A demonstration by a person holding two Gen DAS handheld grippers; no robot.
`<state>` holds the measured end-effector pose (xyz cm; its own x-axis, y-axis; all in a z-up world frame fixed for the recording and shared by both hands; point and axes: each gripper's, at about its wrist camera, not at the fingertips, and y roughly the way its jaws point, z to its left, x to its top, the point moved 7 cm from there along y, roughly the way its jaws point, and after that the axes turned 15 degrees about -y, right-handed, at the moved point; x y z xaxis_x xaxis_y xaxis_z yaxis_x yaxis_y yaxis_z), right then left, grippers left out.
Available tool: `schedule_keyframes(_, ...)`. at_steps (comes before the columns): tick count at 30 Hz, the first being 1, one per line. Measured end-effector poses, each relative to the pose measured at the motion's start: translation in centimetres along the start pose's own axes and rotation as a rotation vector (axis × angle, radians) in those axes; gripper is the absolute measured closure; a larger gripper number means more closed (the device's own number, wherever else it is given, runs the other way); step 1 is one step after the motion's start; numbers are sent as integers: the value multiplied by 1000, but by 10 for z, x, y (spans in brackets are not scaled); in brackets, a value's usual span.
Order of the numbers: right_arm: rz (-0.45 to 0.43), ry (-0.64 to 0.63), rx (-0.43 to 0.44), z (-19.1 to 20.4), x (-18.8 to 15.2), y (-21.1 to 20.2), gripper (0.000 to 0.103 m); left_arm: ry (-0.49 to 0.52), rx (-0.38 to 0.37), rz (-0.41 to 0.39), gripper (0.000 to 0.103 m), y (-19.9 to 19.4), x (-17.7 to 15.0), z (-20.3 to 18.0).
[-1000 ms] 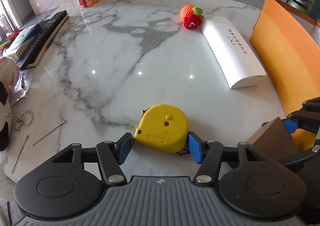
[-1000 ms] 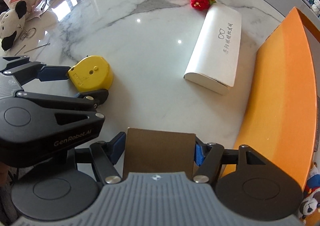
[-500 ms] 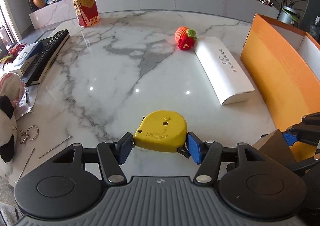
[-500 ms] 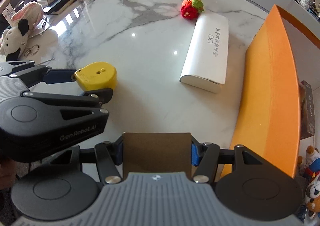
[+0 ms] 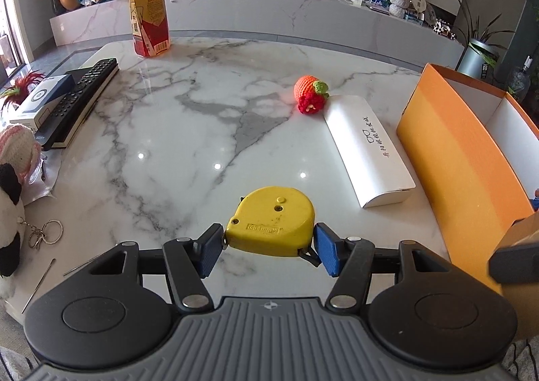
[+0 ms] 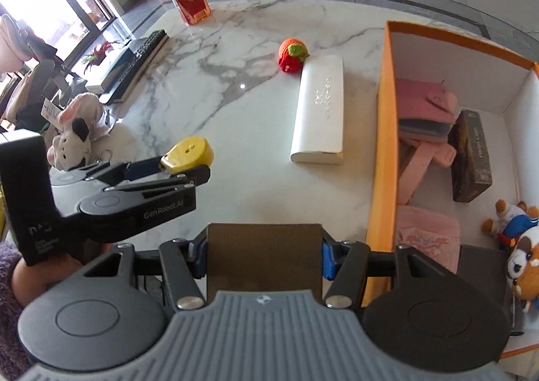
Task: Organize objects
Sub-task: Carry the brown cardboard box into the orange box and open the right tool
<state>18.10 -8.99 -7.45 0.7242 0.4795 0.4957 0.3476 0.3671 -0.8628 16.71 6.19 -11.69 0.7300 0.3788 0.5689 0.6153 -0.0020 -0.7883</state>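
Observation:
My left gripper [image 5: 269,247] is shut on a yellow tape measure [image 5: 271,221] and holds it above the marble table [image 5: 188,131]; it also shows in the right wrist view [image 6: 187,156]. My right gripper [image 6: 264,256] is shut on a brown cardboard box [image 6: 264,258], held just left of the orange storage box [image 6: 382,131], whose inside holds pink wallets, a dark box and plush toys. A white glasses case [image 6: 320,114] and a crocheted strawberry [image 6: 292,55] lie on the table.
A tea bottle [image 5: 150,22] stands at the far edge. A remote control [image 5: 79,99] on a book, a small white-and-blue box [image 5: 38,99], plush toys [image 5: 10,192], a keyring [image 5: 45,232] and thin needles [image 5: 40,280] sit at the left.
Both grippers have risen and tilted up with their objects. The right one has moved toward the orange box, so its inside now shows.

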Motion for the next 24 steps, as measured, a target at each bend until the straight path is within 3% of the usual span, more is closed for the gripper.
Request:
schedule_keyframes(5, -39, 39, -86, -33, 3, -30, 42, 3, -14, -7, 34, -3, 1, -2)
schedule_keyframes(10, -7, 45, -208, -76, 1, -37, 42, 12, -12, 4, 34, 0, -1, -3)
schedule_keyframes(19, 117, 125, -354, -150, -21, 2, 42, 22, -5, 21, 34, 3, -3, -3)
schedule_keyframes(24, 237, 160, -267, -158, -53, 21, 42, 22, 2, 32, 34, 7, -3, -2)
